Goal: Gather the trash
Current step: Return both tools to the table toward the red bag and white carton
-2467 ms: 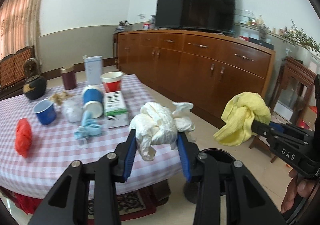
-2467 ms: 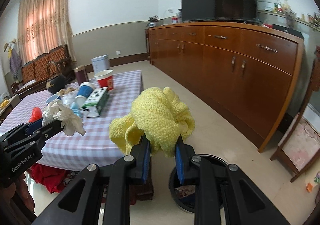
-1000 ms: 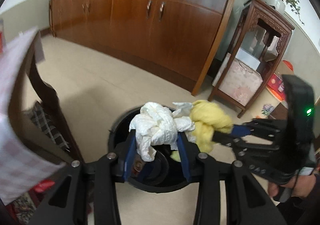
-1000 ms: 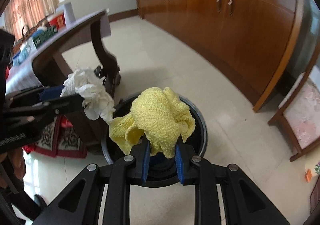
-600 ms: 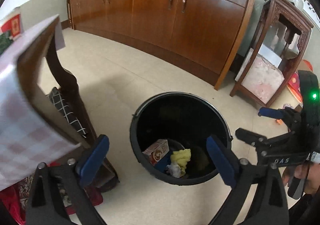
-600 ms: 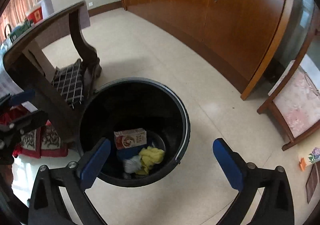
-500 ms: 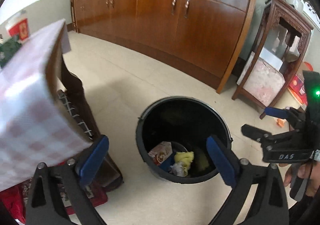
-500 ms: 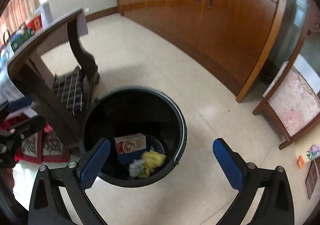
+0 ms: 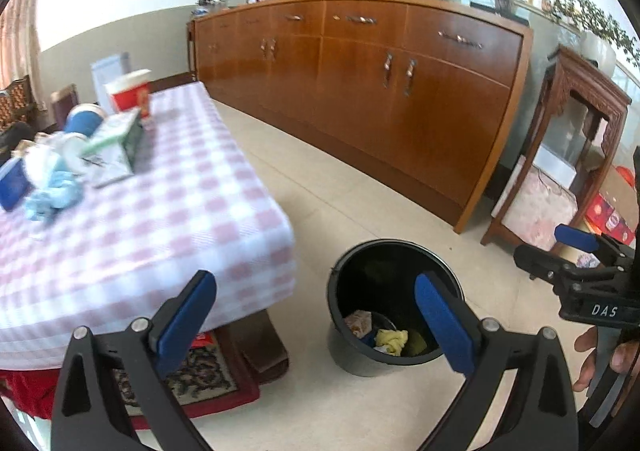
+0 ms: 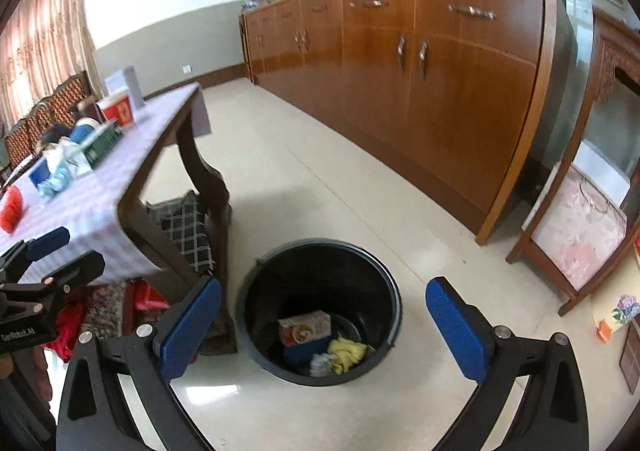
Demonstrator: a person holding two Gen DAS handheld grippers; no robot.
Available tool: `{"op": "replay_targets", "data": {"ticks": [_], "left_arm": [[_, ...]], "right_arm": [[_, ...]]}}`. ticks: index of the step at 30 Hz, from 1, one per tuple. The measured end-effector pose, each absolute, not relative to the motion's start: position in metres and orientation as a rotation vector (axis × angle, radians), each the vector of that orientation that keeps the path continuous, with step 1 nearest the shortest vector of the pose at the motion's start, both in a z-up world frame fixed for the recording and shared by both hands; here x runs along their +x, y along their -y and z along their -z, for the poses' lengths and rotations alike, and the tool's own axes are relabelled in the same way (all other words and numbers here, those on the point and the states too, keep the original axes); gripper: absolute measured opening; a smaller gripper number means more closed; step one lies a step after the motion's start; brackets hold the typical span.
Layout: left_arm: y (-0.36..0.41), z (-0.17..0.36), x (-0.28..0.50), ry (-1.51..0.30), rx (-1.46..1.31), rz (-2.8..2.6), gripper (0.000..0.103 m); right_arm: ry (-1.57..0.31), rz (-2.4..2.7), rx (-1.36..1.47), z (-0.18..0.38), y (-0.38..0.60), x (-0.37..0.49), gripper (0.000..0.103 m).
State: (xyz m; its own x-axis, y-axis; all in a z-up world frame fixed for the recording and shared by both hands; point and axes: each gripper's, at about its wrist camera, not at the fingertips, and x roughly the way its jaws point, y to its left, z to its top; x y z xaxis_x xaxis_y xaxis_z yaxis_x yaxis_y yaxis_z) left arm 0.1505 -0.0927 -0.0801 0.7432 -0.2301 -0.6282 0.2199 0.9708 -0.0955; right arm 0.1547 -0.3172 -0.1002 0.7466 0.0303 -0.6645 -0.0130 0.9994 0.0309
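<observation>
Trash bin (image 10: 384, 291) on floor beside tabletop (image 9: 192, 187) corner; inside: yellow cloth (image 10: 347, 351), white tissue wad (image 10: 320, 363), small carton (image 10: 305, 327). Left gripper (image 9: 316, 325) jaws wide, nothing btwn pads. Right gripper (image 10: 323, 325) jaws wide, empty too, above bin. More trash on tabletop: green box (image 9: 116, 143), red cup (image 9: 129, 93), blue cup (image 9: 82, 119).

Yellow cloth (image 10: 347, 351), white wad (image 10: 321, 363) inside bin (image 10: 256, 293).
</observation>
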Motion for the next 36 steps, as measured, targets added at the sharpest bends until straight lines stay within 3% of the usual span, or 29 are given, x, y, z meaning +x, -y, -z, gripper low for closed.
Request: {"op": "replay_targets", "data": {"ticks": [22,36], "left_arm": [[-0.024,0.021,0.097,-0.544,-0.064,0.004,0.102],[-0.117,0.021,0.079,-0.537,-0.113,-0.180,0.102]], "right_arm": [[-0.528,-0.257,-0.057,0.029,0.187,0.137,0.103],[-0.557,-0.338,-0.120,0.025,0.092,0.158,0.103]]}}
